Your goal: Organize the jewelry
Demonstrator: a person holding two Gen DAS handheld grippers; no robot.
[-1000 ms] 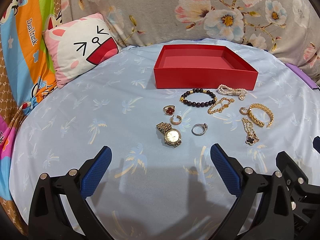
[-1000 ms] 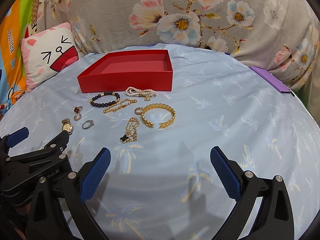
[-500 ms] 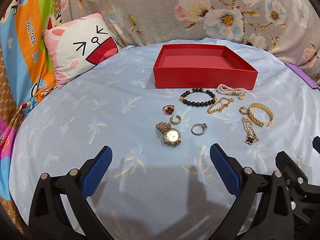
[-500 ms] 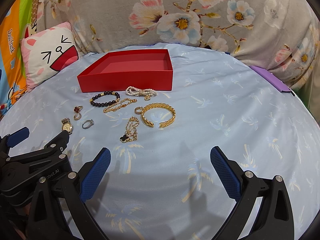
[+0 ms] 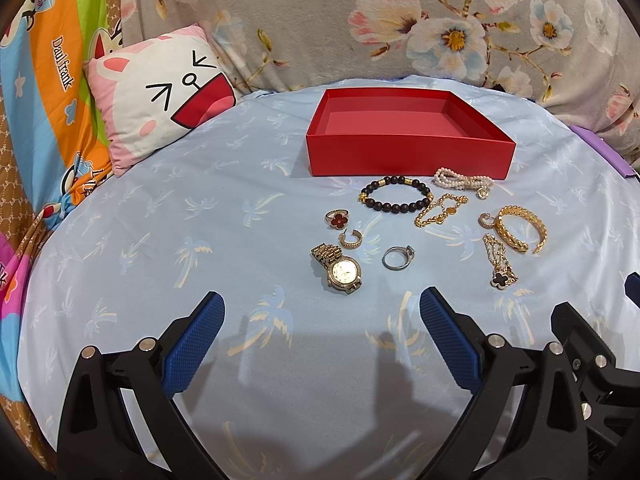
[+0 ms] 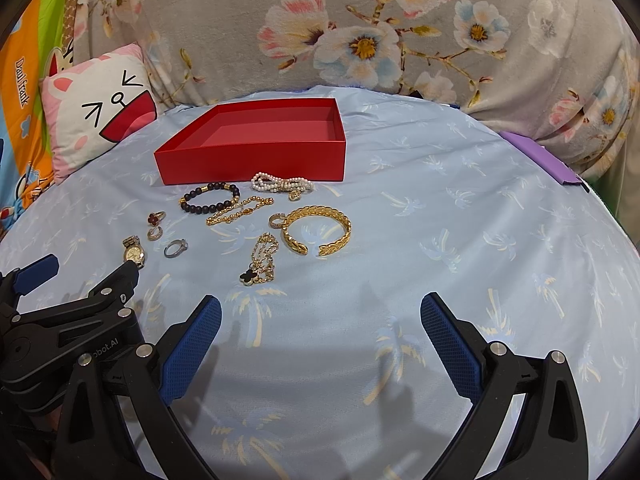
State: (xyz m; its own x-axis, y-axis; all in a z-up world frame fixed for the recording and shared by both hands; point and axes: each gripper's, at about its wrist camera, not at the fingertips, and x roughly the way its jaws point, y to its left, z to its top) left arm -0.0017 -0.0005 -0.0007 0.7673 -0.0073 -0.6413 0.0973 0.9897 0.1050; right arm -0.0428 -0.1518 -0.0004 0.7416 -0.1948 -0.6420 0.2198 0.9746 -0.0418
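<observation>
While both tools hover low over the pale blue sheet (image 5: 160, 216), the left gripper (image 5: 320, 316) has its blue fingers (image 5: 192, 344) spread wide, and they hold nothing and touch nothing. The right gripper (image 6: 320, 316) is spread just as wide and is also empty (its neighbour shows at the left edge of its view).

All the jewelry lies on the sheet, just in front of the empty red box (image 5: 408, 152). Nearest to the left gripper is the gold watch (image 5: 340, 270), with a silver ring (image 5: 396, 258) to its right. Farther away are a small gold hoop (image 5: 351, 239), a red clover ring (image 5: 338, 219), a dark bead bracelet (image 5: 396, 199), a pearl bracelet (image 5: 464, 181) and a gold chain (image 5: 438, 211). At the right lie a gold cuff (image 6: 316, 230) and a black clover chain (image 6: 260, 266).

A cartoon pillow (image 5: 160, 92) rests far left.
</observation>
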